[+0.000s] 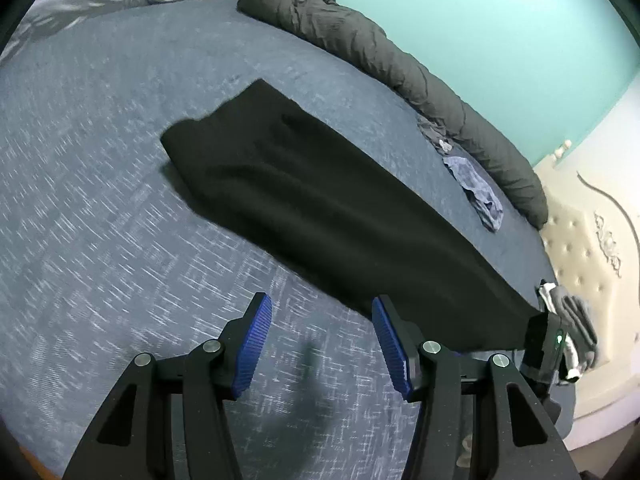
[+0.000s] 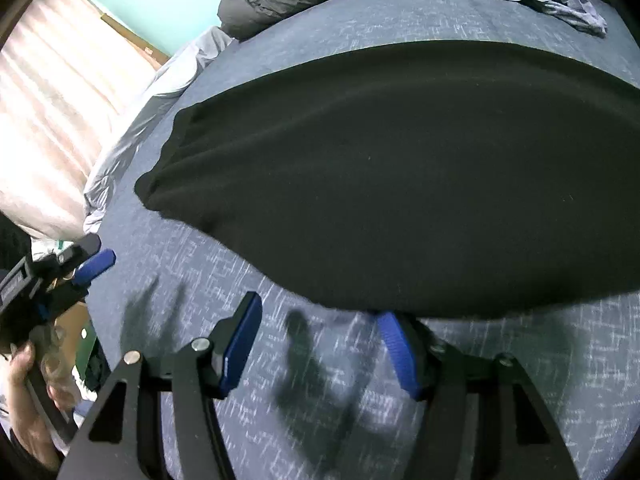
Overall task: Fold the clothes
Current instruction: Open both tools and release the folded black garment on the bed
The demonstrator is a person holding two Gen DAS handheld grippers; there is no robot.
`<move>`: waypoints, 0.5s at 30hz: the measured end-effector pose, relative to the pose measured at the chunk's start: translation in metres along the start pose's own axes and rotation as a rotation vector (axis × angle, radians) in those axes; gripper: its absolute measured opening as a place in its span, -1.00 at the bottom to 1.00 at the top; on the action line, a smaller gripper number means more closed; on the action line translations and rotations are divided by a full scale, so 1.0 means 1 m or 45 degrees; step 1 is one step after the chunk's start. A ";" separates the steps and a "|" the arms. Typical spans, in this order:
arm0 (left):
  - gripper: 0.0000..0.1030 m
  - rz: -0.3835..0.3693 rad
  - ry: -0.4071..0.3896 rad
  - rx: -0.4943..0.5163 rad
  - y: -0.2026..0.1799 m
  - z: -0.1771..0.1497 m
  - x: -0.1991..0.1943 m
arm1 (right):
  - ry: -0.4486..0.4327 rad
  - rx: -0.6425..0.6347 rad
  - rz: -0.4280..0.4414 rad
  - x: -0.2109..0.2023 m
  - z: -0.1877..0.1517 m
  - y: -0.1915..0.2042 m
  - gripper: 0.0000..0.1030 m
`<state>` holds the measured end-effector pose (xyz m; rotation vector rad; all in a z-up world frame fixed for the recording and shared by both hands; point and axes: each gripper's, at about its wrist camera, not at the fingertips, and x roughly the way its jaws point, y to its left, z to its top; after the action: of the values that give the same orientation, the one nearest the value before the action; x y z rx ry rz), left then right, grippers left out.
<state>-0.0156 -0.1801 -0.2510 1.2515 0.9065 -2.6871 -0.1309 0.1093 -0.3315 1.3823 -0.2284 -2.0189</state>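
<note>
A long black garment (image 1: 320, 208) lies flat on the blue patterned bed (image 1: 100, 220), already narrowed into a band, so one lengthwise fold looks done and a crosswise fold is probably what remains. In the left wrist view it runs from 11 o'clock down to 4 o'clock; in the right wrist view it fills the middle of the picture from 9 o'clock to 3 o'clock.

The left gripper (image 1: 322, 344) hovers over bare bed just beside the near edge of the cloth, its 2 blue fingers (image 1: 256, 344) parted about halfway and nothing between them. The right gripper (image 2: 320, 348) is also about half open and empty; its right finger sits at the garment's near hem, and whether it touches cloth I cannot tell. Both point steeply down at that edge, which suits pinching it at 2 spots to lift the band evenly.

At 12 to 3 o'clock in the left view a rolled grey duvet (image 1: 380, 52) lines the far side, with a crumpled blue-grey cloth (image 1: 476, 188) beside it, well apart from the garment. That spacing leaves room to fold without catching them.
</note>
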 end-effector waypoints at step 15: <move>0.10 -0.018 0.005 -0.044 0.035 -0.012 0.013 | -0.244 0.106 0.122 -0.026 0.045 -0.006 0.19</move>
<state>-0.0062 -0.2002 -0.2837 1.2491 0.9617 -2.6681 -0.1676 0.1194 -0.2957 1.2031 -0.4594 -2.0817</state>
